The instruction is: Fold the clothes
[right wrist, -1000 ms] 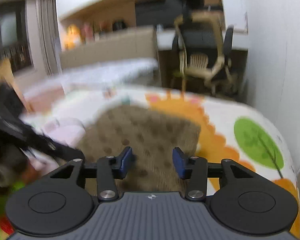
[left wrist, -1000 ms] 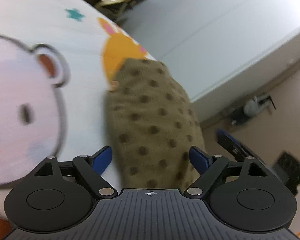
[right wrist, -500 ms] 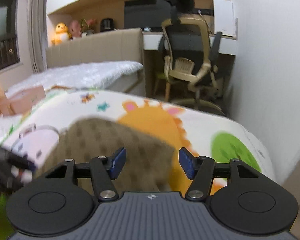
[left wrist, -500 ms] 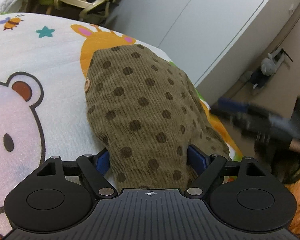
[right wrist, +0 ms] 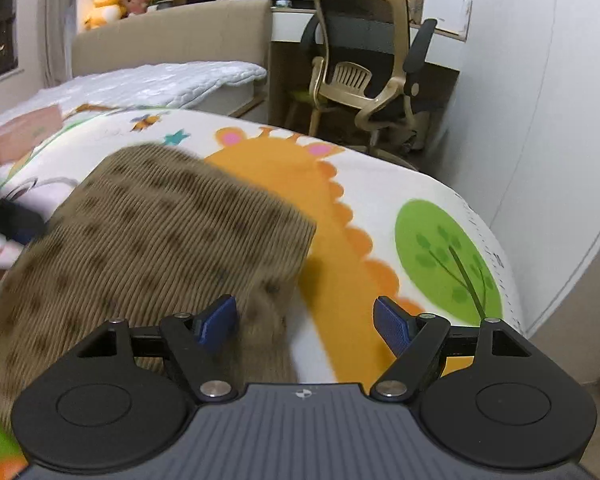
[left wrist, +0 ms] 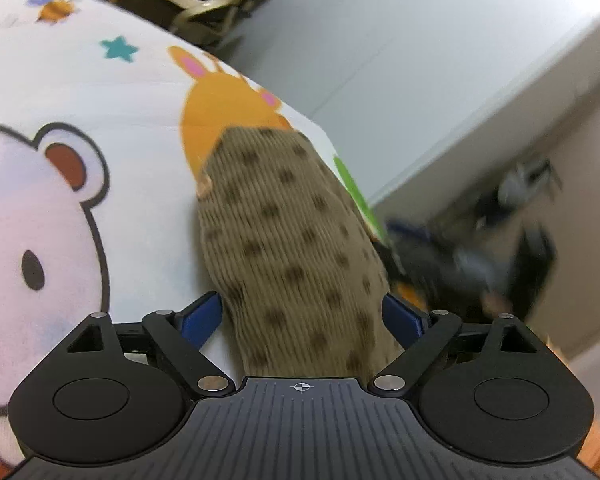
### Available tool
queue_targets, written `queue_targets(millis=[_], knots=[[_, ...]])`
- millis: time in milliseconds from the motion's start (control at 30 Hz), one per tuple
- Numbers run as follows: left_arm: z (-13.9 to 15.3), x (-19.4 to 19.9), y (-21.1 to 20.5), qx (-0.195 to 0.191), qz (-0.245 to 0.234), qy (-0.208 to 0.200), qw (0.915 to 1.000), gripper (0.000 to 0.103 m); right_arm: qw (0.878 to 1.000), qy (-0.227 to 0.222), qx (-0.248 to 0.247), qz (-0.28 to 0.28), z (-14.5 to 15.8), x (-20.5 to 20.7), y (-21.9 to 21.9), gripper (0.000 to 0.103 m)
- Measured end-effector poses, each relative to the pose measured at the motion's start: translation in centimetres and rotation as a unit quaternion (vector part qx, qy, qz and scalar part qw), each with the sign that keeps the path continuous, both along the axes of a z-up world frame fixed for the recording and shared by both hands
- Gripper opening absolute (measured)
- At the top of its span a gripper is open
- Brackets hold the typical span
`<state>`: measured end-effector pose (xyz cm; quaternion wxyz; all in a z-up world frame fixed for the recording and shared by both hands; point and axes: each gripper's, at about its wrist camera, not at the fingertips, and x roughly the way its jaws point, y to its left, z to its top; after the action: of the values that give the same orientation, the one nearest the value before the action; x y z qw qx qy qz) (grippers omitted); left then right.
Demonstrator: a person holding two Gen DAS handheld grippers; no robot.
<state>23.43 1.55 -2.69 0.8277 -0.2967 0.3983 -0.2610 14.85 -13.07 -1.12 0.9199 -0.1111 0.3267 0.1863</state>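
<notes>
Since the earlier frame, the right gripper (right wrist: 306,322) has let its jaws swing wider, and they have just been opening; the corduroy garment (right wrist: 156,240) no longer fills the gap, only its near right corner lying between them against the left pad. In the left wrist view the garment (left wrist: 288,248) reads narrower and more blurred than half a second back.

1 garment is in play: olive-brown ribbed corduroy with dark dots, folded into a flat bundle on the cartoon bedsheet (right wrist: 380,184). In the left wrist view its long axis runs from near to far, its far end over the orange animal print. In the right wrist view its far right edge sits on that same orange print.

The left gripper (left wrist: 302,316) has its jaws spread wide with the near end of the bundle between them; I cannot tell whether the pads press on the cloth.

2 grippers are visible, the right one showing as a dark blur (left wrist: 460,264) at the garment's right. Farther off stand 1 office chair (right wrist: 364,68), 1 white quilt (right wrist: 160,80) and 1 yellow plush toy (right wrist: 106,0).
</notes>
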Motion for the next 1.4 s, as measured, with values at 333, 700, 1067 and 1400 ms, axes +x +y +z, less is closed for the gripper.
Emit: queue_targets(millis=[333, 700, 1067, 1400], knots=[[-1.3, 2.9, 1.2, -0.091, 0.017, 0.024, 0.9954, 0.087, 0.995, -0.063, -0.075, 0.030, -1.2, 0.5, 7.5, 0.064], [-0.2, 2.9, 16.0, -0.056, 0.160, -0.010, 0.9854, 0.087, 0.987, -0.072, -0.059, 0.128, -1.3, 8.5, 25.5, 0.056], [4.6, 0.5, 21.2, 0.019, 0.192, -0.098, 0.9763, 0.085, 0.988, -0.047, -0.049, 0.135, -1.5, 8.4, 23.8, 0.065], [3.2, 8.9, 17.4, 0.029, 0.139, -0.095, 0.9853, 0.088, 0.980, -0.049, 0.035, 0.192, 2.6, 4.5, 23.6, 0.074]])
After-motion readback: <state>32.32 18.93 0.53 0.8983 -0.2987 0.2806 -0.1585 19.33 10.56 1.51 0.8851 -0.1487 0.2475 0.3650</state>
